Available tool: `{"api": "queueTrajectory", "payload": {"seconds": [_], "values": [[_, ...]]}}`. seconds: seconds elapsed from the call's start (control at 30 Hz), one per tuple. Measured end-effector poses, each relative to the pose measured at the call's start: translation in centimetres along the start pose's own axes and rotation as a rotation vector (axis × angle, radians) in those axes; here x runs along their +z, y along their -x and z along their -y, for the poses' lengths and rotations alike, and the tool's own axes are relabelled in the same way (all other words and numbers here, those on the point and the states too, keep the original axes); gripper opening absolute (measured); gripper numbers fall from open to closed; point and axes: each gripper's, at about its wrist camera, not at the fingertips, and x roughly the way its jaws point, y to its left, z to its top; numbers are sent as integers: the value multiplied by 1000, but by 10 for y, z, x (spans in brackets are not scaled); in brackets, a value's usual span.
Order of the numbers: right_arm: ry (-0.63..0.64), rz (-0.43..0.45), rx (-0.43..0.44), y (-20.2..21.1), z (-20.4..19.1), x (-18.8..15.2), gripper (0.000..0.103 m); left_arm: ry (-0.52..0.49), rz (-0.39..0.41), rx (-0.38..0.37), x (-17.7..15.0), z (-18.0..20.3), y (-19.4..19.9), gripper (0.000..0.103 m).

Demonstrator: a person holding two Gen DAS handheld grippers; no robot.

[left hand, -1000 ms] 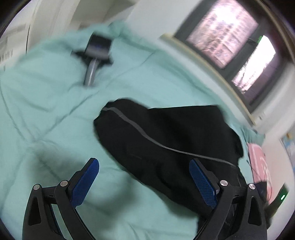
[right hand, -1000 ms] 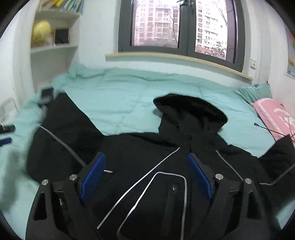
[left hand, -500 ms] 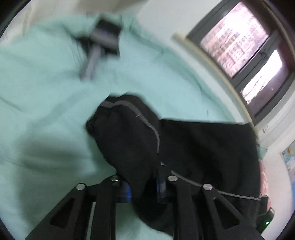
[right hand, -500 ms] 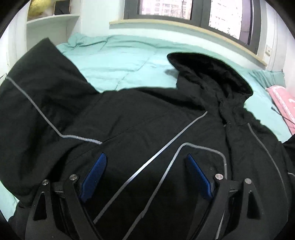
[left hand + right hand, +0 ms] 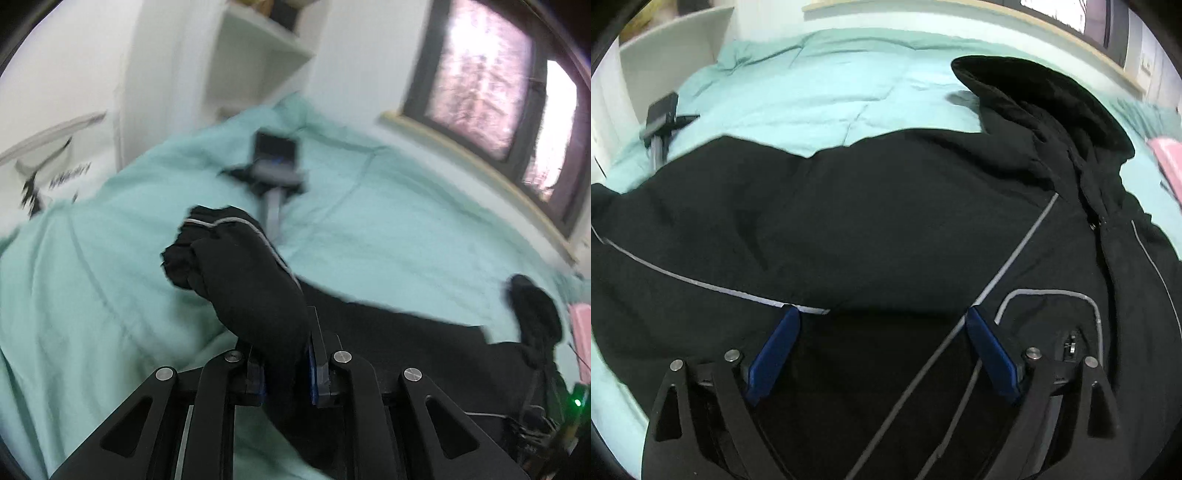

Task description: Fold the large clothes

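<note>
Lying across a mint-green quilt (image 5: 820,92), one black hooded jacket (image 5: 886,206) with thin grey piping spreads front-up, its hood (image 5: 1045,96) pointing toward the window wall and its chest pocket outlined in grey near the right claw. One sleeve (image 5: 251,273) is bunched and lifted off the bedding, its cuff end jutting forward past the left gripper (image 5: 286,363), whose blue pads are pressed together on the sleeve fabric. The right gripper (image 5: 882,354) hovers low over the jacket's torso with its two blue pads spread wide apart and nothing between them; whether the tips touch the cloth cannot be told. The quilt covers a bed that fills most of the room's floor in view. On it, beyond the sleeve, lies one dark handheld device with a grey handle (image 5: 275,173), blurred in the left view. One pink item (image 5: 1169,158) sits at the bed's far right edge. A white shelf unit (image 5: 255,55) stands behind the bed's corner, and one dark-framed window (image 5: 491,74) with two panes runs above a pale sill.
</note>
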Motion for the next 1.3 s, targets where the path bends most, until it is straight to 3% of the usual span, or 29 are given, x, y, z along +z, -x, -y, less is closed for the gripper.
{"api": "queueTrajectory", "payload": {"seconds": [0.1,0.23,0.3,0.4,0.47,0.57,0.7,0.87,0.93,1.0,1.07,1.1,1.17,1.2,1.3], "values": [[-3,67,19,34,12,-1,87,-93,69,-127,11,48,44,16],[-30,165,32,94,41,-9,88,-173,20,-396,16,133,71,16],[-59,186,37,120,59,-13,88,-225,-12,-478,7,178,77,16],[-75,211,25,151,88,-24,89,-299,-49,-548,-15,245,85,16],[-85,172,20,164,112,-32,89,-340,-95,-615,-37,288,86,16],[-149,123,102,173,151,-45,89,-380,-187,-680,-69,339,73,16],[-176,137,38,183,189,-64,89,-417,-332,-716,-132,401,44,16],[-208,76,-22,171,230,-82,89,-530,-521,-656,-221,443,-2,18],[-212,58,-33,165,239,-88,89,-594,-523,-625,-240,450,-6,19],[-222,46,-23,161,248,-90,89,-609,-512,-661,-236,444,5,31],[-240,51,3,161,254,-89,89,-515,-573,-811,-219,437,18,51],[-251,59,19,163,258,-91,89,-462,-588,-889,-208,432,25,52],[-296,89,99,172,267,-91,89,-405,-570,-958,-188,426,41,65],[-311,95,119,175,266,-89,89,-382,-543,-990,-178,417,49,66],[-325,91,127,175,265,-83,89,-354,-460,-958,-154,406,69,67]]}}
